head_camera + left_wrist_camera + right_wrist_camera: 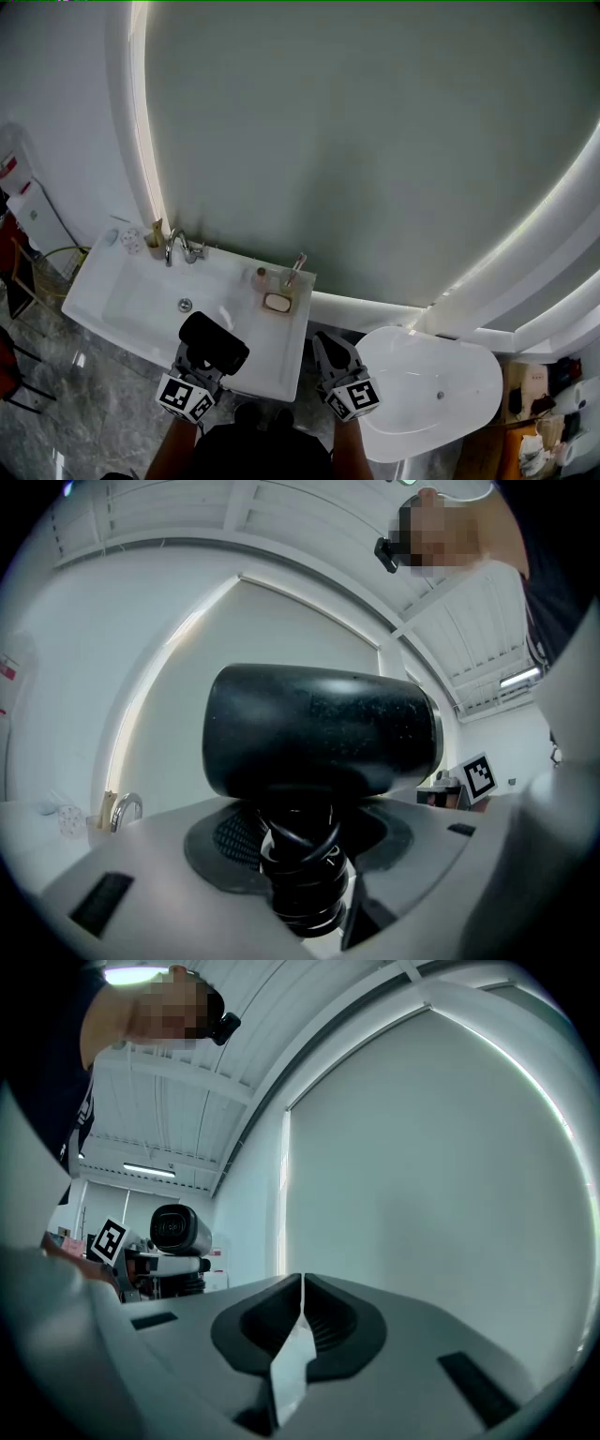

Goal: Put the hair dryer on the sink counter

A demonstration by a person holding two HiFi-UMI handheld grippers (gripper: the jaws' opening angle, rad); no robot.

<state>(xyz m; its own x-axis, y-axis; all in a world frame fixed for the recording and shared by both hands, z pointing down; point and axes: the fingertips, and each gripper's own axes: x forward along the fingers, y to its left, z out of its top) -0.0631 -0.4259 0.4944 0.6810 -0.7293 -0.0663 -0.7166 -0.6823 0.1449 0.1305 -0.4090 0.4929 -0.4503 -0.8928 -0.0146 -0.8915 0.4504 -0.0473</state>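
Black and stubby, the hair dryer (214, 342) sits in the left gripper (200, 361), over the near edge of the white sink counter (272, 361). Whether it touches the counter cannot be told from the head view. In the left gripper view the jaws are clamped on the dryer's handle, which has a dark cord wound around it, and the barrel (319, 728) lies crosswise above the left gripper (300, 860) – its body upright, the mirror behind it.

The right gripper (330, 356) hangs just right of the counter's near right corner, between the counter and a white oval bowl (431, 384) on the right. In its own view the jaws of the right gripper (302, 1297) are pressed together with nothing between them, and the dryer (180, 1230) shows small at far left beside the left gripper's marker cube (108, 1239).

On the counter, a chrome tap (178, 246) stands at the far edge of the sink (122, 300). A soap dish (277, 302) and a pump bottle (295, 267) stand near the far right corner, well apart from the dryer. A large round mirror (375, 141) with a lit rim fills the wall beyond – grey stone floor (94, 412) shows at near left.
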